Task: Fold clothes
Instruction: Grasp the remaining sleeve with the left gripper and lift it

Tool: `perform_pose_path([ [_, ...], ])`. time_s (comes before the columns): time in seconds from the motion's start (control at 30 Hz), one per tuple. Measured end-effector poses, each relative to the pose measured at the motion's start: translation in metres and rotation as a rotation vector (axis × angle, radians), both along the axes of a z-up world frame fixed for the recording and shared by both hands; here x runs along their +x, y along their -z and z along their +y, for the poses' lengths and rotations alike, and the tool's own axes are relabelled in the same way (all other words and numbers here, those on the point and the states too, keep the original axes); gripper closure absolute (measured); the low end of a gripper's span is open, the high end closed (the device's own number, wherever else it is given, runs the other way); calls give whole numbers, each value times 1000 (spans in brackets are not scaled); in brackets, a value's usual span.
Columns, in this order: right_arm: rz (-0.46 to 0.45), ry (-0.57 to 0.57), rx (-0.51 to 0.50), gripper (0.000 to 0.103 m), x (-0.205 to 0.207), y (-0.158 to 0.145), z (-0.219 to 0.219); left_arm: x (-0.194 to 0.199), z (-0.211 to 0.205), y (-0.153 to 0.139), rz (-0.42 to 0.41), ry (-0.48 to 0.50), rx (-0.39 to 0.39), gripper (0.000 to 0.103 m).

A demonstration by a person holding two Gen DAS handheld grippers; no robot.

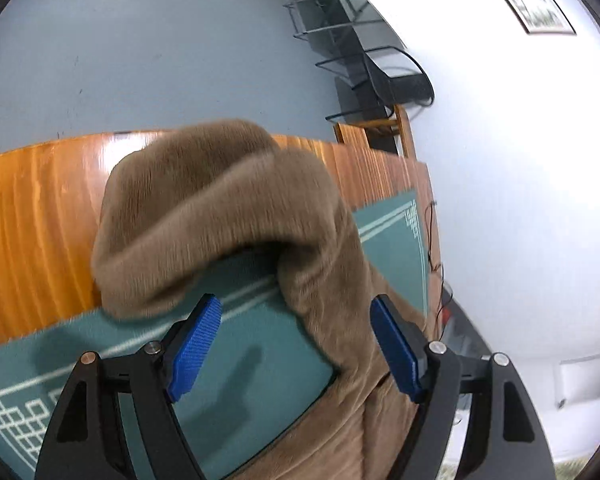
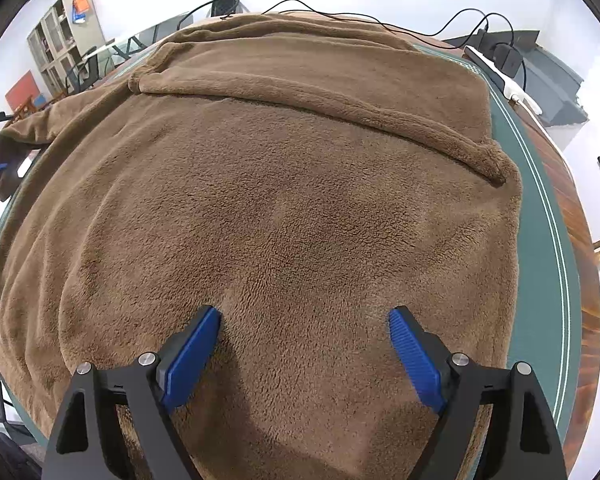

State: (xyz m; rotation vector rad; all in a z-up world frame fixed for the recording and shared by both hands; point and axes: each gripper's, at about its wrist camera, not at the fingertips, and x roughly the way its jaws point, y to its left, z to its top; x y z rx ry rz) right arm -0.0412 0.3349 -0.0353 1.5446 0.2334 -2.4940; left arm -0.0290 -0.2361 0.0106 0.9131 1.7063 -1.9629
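Your left gripper [image 1: 294, 312] gaped wide, brown garment [image 1: 220, 200] sleeve draped between | your right gripper [image 2: 304, 322] gaped wide, fingertips on garment, frame bottom.

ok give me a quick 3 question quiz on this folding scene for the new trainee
1. True or false: the right gripper is clamped on the brown fleece garment.
2. What lies directly under the garment? A) green mat B) bare floor C) white sheet
3. Fill in: in the left wrist view, a bunched sleeve of the garment rises in front of the left gripper, whose jaws stand ____.

Key
1. False: its jaws are spread open over the fleece.
2. A, the green mat on the wooden table.
3. open
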Motion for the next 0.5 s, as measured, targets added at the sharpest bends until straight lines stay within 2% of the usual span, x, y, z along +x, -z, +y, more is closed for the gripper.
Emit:
perform_pose_path([
  [0.5,-39,86,-16,14,-13,-11,-7,-20,-51,26,-18,-129,86,23],
])
